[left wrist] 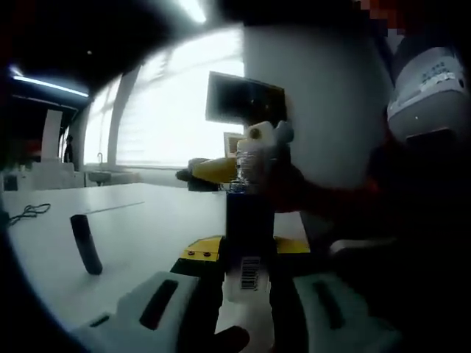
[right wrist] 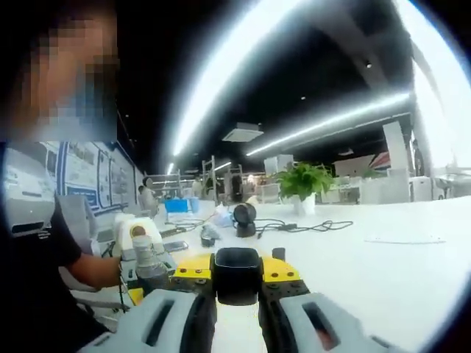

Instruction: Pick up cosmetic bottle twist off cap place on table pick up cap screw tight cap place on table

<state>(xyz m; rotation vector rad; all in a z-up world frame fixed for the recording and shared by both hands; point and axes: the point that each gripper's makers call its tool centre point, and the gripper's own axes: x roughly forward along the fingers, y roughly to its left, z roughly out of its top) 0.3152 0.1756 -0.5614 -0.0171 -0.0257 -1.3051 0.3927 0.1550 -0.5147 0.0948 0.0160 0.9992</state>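
The cap-off stage, shown from both grippers. In the left gripper view, the left gripper [left wrist: 246,294] has its jaws closed on the dark cosmetic bottle [left wrist: 249,228], which stands upright between them, its barcode label facing us; beyond its open neck the right gripper [left wrist: 265,151] hangs a little way off, above the white table [left wrist: 140,213]. In the right gripper view, the right gripper [right wrist: 235,309] clamps the black cap [right wrist: 236,273] between its jaws. We judge the cap to be twisted off and about to be set down: the next move calls for lowering it to a free patch of table ahead of the right jaws and releasing it upright, then placing the bottle. The left gripper view alone shows the bottle's body and a dark bar-shaped object [left wrist: 86,244] lying to the left of the jaws. The right gripper view alone shows the cap's grip, the bottle's bare threaded neck [right wrist: 146,261] low to the left, and a potted plant [right wrist: 303,182] far ahead.
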